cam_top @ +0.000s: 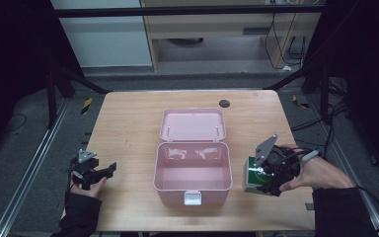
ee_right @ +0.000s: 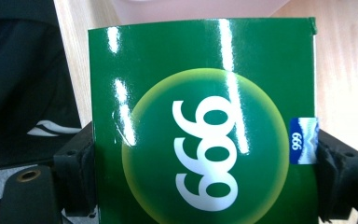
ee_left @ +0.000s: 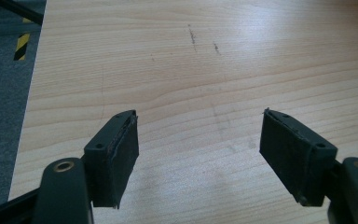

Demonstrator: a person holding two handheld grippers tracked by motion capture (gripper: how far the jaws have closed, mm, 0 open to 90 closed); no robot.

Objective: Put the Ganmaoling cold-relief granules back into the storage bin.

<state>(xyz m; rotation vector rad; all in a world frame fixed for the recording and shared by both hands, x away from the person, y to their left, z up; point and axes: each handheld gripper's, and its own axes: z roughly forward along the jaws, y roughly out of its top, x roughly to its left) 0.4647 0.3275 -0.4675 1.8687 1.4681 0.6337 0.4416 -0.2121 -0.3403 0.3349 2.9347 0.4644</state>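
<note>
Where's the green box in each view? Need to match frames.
High view: green box at right, beside the open pink case, held in the right tongs.
Left gripper view: not in it; bare wooden table between open jaws.
Right gripper view: centre, clamped between both jaws.
Shared landmark: the wooden table.

green box (ee_right: 205,126) (white digits, yellow circle) | upright, clamped | right of open pink case (cam_top: 192,168)

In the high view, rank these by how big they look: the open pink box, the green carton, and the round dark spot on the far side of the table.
Largest to smallest in the high view:
1. open pink box, lid included
2. green carton, held in the right tool
3. round dark spot, smallest, though it lies farther from the camera
</note>
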